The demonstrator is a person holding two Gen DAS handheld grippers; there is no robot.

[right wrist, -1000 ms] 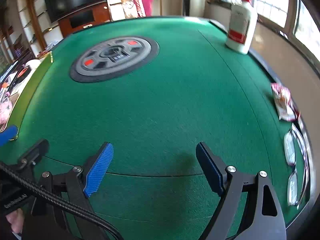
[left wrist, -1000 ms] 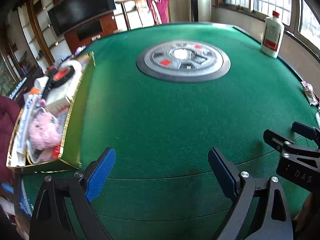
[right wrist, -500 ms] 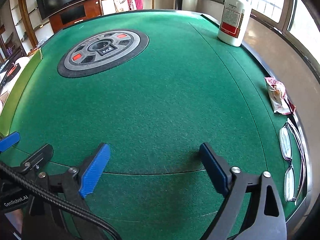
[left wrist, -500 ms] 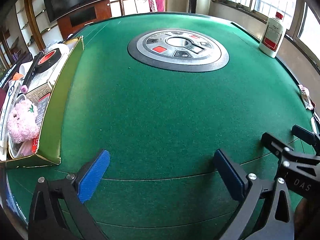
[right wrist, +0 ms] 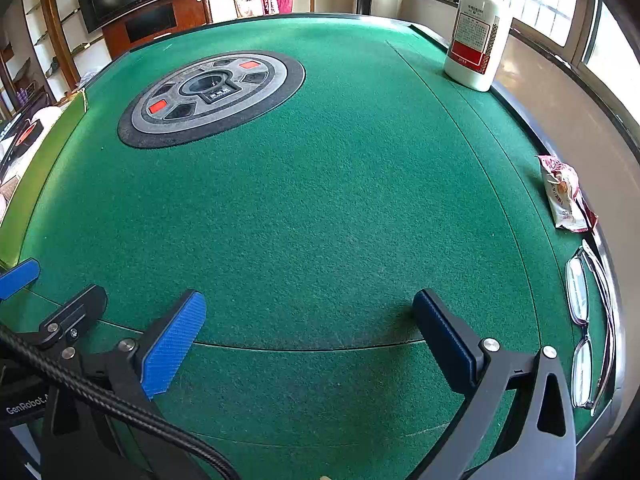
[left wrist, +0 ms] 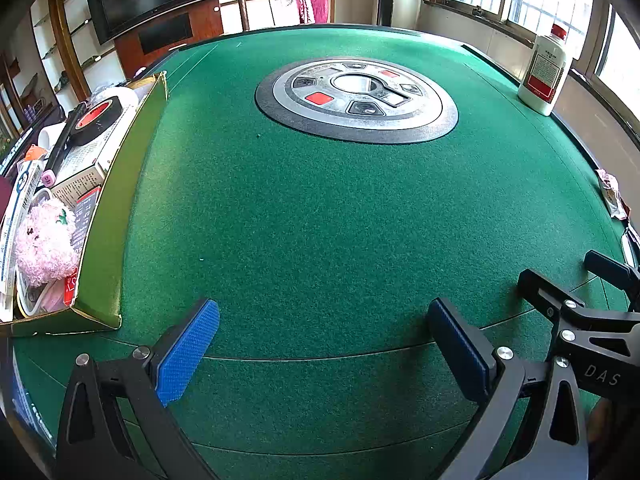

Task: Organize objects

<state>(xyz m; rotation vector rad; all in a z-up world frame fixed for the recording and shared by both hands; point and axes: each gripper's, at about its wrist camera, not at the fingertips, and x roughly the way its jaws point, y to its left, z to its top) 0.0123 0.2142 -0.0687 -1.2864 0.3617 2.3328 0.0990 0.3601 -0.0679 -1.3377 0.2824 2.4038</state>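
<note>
At the far left of the left wrist view an open cardboard box (left wrist: pixel 132 184) with a green outer wall sits on the green felt worktop (left wrist: pixel 320 220), packed with things: a fluffy pink plush toy (left wrist: pixel 44 240) at its lower end, printed cartons beside and above it, and a black roll of tape with a red core (left wrist: pixel 100 120) toward the upper left of the frame. The left claw (left wrist: pixel 320 352) fills the bottom of that view, its jaws released and spread wide with only bare felt between them; they have just been opening. Up the middle lies the round grey and black control panel (left wrist: pixel 356 100) set into the felt, with red buttons on it. At the upper right of the frame a white bottle with a red cap and red label (left wrist: pixel 544 76) stands upright at the worktop's edge. In the right wrist view the right claw (right wrist: pixel 308 344) occupies the bottom of the frame, likewise released and empty, its jaws just having widened over bare felt, with a braided black cable crossing the lower left corner. Along the right edge of that view a pink and white snack packet (right wrist: pixel 564 196) lies flat near the rim, and just below it a pair of glasses (right wrist: pixel 584 328) rests folded against the rail
</note>
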